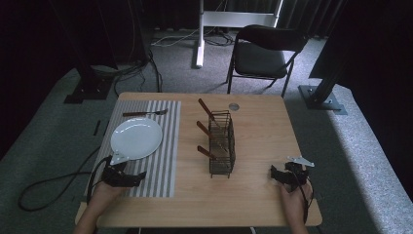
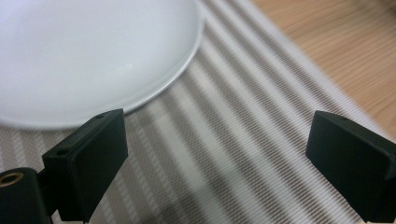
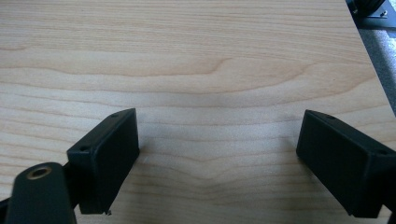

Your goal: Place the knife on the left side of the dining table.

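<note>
Wood surface: pale-grained counter (image 1: 263,195), rectangular, with a small round grey disc (image 1: 234,106) near its far edge.
Wire basket: dark mesh caddy (image 1: 222,146) standing upright at the counter's middle; the landmark for all else.
In the basket: three brown-handled utensils (image 1: 206,152), handles slanting up and out toward the basket's left side; their working ends cannot be made out.
Left of the basket: grey-and-white striped placemat (image 1: 160,161) lying flat, a white plate (image 1: 136,138) on it, nothing on the plate.
Beyond the plate: fork (image 1: 144,113) lying across the mat's far end.
Left claw (image 2: 215,144): near-left of the basket, over the mat just beside the plate's rim, jaws wide apart, holding nothing.
Right claw (image 3: 217,154): near-right of the basket, low over bare wood, jaws wide apart, holding nothing.
Room: grey carpet (image 1: 375,146), black folding chair (image 1: 265,53) beyond the basket, white stand (image 1: 229,22), cables (image 1: 131,68), dark curtains.
</note>
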Available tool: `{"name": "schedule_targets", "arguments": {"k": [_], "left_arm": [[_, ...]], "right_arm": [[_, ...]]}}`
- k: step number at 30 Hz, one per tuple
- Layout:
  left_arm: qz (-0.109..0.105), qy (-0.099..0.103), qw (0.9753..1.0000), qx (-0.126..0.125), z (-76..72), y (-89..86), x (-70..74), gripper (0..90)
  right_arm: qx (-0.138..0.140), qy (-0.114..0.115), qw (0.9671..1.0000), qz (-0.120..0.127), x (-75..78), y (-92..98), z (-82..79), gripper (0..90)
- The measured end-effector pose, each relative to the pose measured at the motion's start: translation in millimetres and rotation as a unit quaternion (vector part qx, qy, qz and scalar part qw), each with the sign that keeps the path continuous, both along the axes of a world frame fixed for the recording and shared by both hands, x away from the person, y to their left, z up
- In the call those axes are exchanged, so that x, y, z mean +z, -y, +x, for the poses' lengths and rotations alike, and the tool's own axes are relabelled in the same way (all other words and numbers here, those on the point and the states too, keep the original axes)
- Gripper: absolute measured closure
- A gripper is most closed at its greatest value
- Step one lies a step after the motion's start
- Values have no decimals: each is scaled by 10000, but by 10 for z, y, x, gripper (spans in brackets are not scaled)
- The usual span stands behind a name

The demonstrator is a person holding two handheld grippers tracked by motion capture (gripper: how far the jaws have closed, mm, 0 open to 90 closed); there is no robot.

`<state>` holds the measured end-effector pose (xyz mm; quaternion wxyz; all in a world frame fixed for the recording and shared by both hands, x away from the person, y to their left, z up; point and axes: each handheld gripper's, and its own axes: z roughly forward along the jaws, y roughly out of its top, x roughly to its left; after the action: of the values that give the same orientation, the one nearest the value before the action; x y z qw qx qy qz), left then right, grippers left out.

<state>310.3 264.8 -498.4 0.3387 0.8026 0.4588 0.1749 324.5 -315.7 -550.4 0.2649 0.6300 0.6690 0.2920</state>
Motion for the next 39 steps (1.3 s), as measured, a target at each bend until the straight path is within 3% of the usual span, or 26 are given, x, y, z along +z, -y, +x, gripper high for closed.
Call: {"name": "schedule_targets", "arguments": {"k": [11,22,27,39], "left_arm": [[-198,96,9988,-427,146,353,177,58],[-336,276,9961,-770,288,675,375,81],[-455,240,9943,-932,363,782,461,82],[-362,382,9915,-1189,481,1044,648,131]], "right_arm": [[7,1,10000,-9,0,2,0,123],[6,0,10000,-11,0,2,0,123],[7,1,10000,-10,-1,2,0,123],[5,0,10000,-9,0,1,0,123]]}}
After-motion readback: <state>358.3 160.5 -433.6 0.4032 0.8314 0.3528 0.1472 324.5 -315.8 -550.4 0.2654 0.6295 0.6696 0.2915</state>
